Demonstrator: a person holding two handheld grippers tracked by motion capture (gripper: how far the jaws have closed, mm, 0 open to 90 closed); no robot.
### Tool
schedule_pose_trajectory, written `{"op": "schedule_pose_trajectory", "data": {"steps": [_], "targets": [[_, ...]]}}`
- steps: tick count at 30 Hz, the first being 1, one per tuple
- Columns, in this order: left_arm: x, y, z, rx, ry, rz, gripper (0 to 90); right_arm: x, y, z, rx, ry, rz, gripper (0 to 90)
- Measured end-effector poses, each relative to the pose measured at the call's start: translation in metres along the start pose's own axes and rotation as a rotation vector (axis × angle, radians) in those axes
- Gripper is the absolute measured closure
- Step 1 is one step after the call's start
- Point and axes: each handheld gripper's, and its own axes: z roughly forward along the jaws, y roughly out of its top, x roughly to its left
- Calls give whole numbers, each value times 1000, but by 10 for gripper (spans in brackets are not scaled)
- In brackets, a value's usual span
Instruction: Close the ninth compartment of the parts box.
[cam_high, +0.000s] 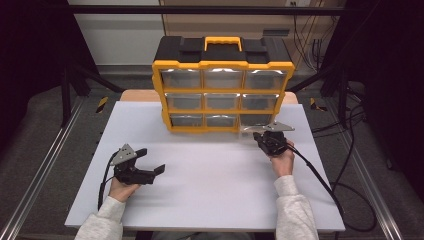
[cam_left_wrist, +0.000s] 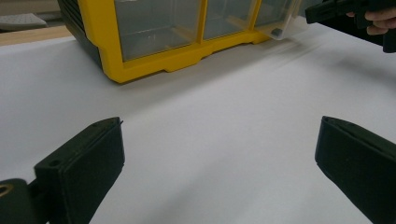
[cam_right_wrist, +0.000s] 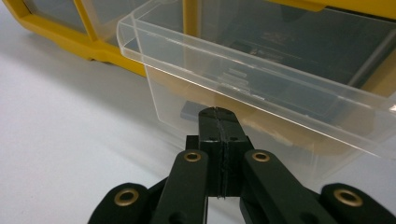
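The right gripper (cam_right_wrist: 219, 116) is pressing its fingers tightly together against the front of the clear drawer (cam_right_wrist: 261, 88), with nothing visible between them. The drawer is standing pulled out from the bottom right slot of the yellow organiser (cam_high: 223, 90) on the white tabletop (cam_high: 210, 170). The left gripper (cam_high: 150, 162) is resting well apart, fingers spread wide and holding nothing.

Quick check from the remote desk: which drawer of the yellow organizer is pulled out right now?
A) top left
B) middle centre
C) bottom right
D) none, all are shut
C: the clear drawer at the bottom right of the yellow organizer sticks out toward the right gripper, whose shut jaws sit at its front wall.
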Motion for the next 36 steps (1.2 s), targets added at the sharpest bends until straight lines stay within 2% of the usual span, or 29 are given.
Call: {"op": "schedule_pose_trajectory", "data": {"steps": [36], "targets": [[1, 0, 0, 0, -1, 1, 8, -13, 9, 10, -6, -27, 16, 900]]}}
